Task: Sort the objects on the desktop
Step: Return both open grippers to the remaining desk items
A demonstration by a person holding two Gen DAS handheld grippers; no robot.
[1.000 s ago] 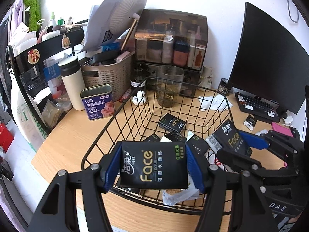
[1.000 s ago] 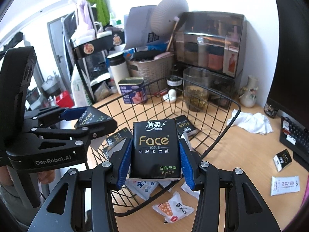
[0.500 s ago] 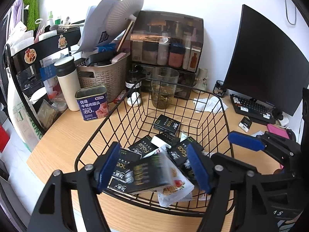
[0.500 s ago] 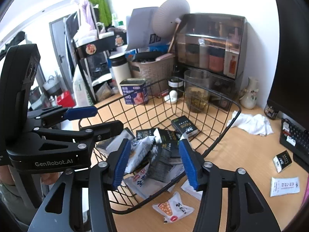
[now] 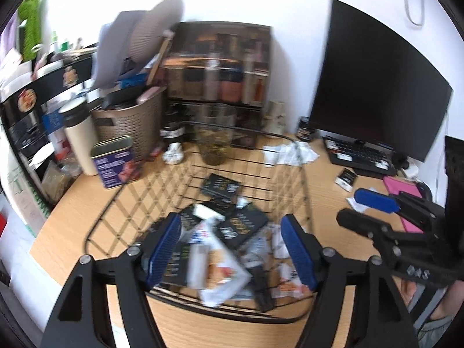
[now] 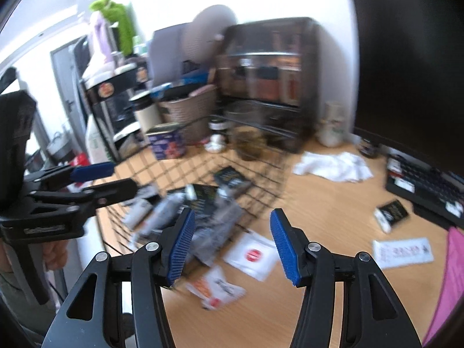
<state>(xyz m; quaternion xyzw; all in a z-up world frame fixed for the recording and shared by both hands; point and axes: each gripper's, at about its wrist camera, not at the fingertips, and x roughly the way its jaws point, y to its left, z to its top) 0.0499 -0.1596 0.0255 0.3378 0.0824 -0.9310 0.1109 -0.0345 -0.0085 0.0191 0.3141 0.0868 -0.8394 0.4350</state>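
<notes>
Left wrist view shows my left gripper [image 5: 232, 249] tilted down over the near end of the black wire basket [image 5: 301, 174], its blue pads standing apart with nothing pressed between them; my right gripper [image 5: 359, 211] reaches in from the right, side-on, also parted; in the right wrist view my right gripper [image 6: 230, 243] hangs over the near right corner of the basket [image 6: 269, 191] and the bare desk [image 6: 319, 197], jaws apart and empty, and my left gripper [image 6: 101, 179] shows at the left edge with a bit of hand below it.

Both views are smeared by motion; the black tissue packs [image 5: 243, 226] and white sachets [image 5: 220, 264] in the basket run together, so I cannot count them or read any print; the shelves and jars at the back are only dark shapes; my own frames cut off the near rim.

A second ago each claw clamped a black Face tissue pack above the basket; now both packs lie in the heap inside it, and both claws stand wider and have swung toward the right, where a black pack [image 6: 391, 213] and a white sachet [image 6: 403, 250] lie loose on the desk beside the keyboard [image 6: 429, 185].
</notes>
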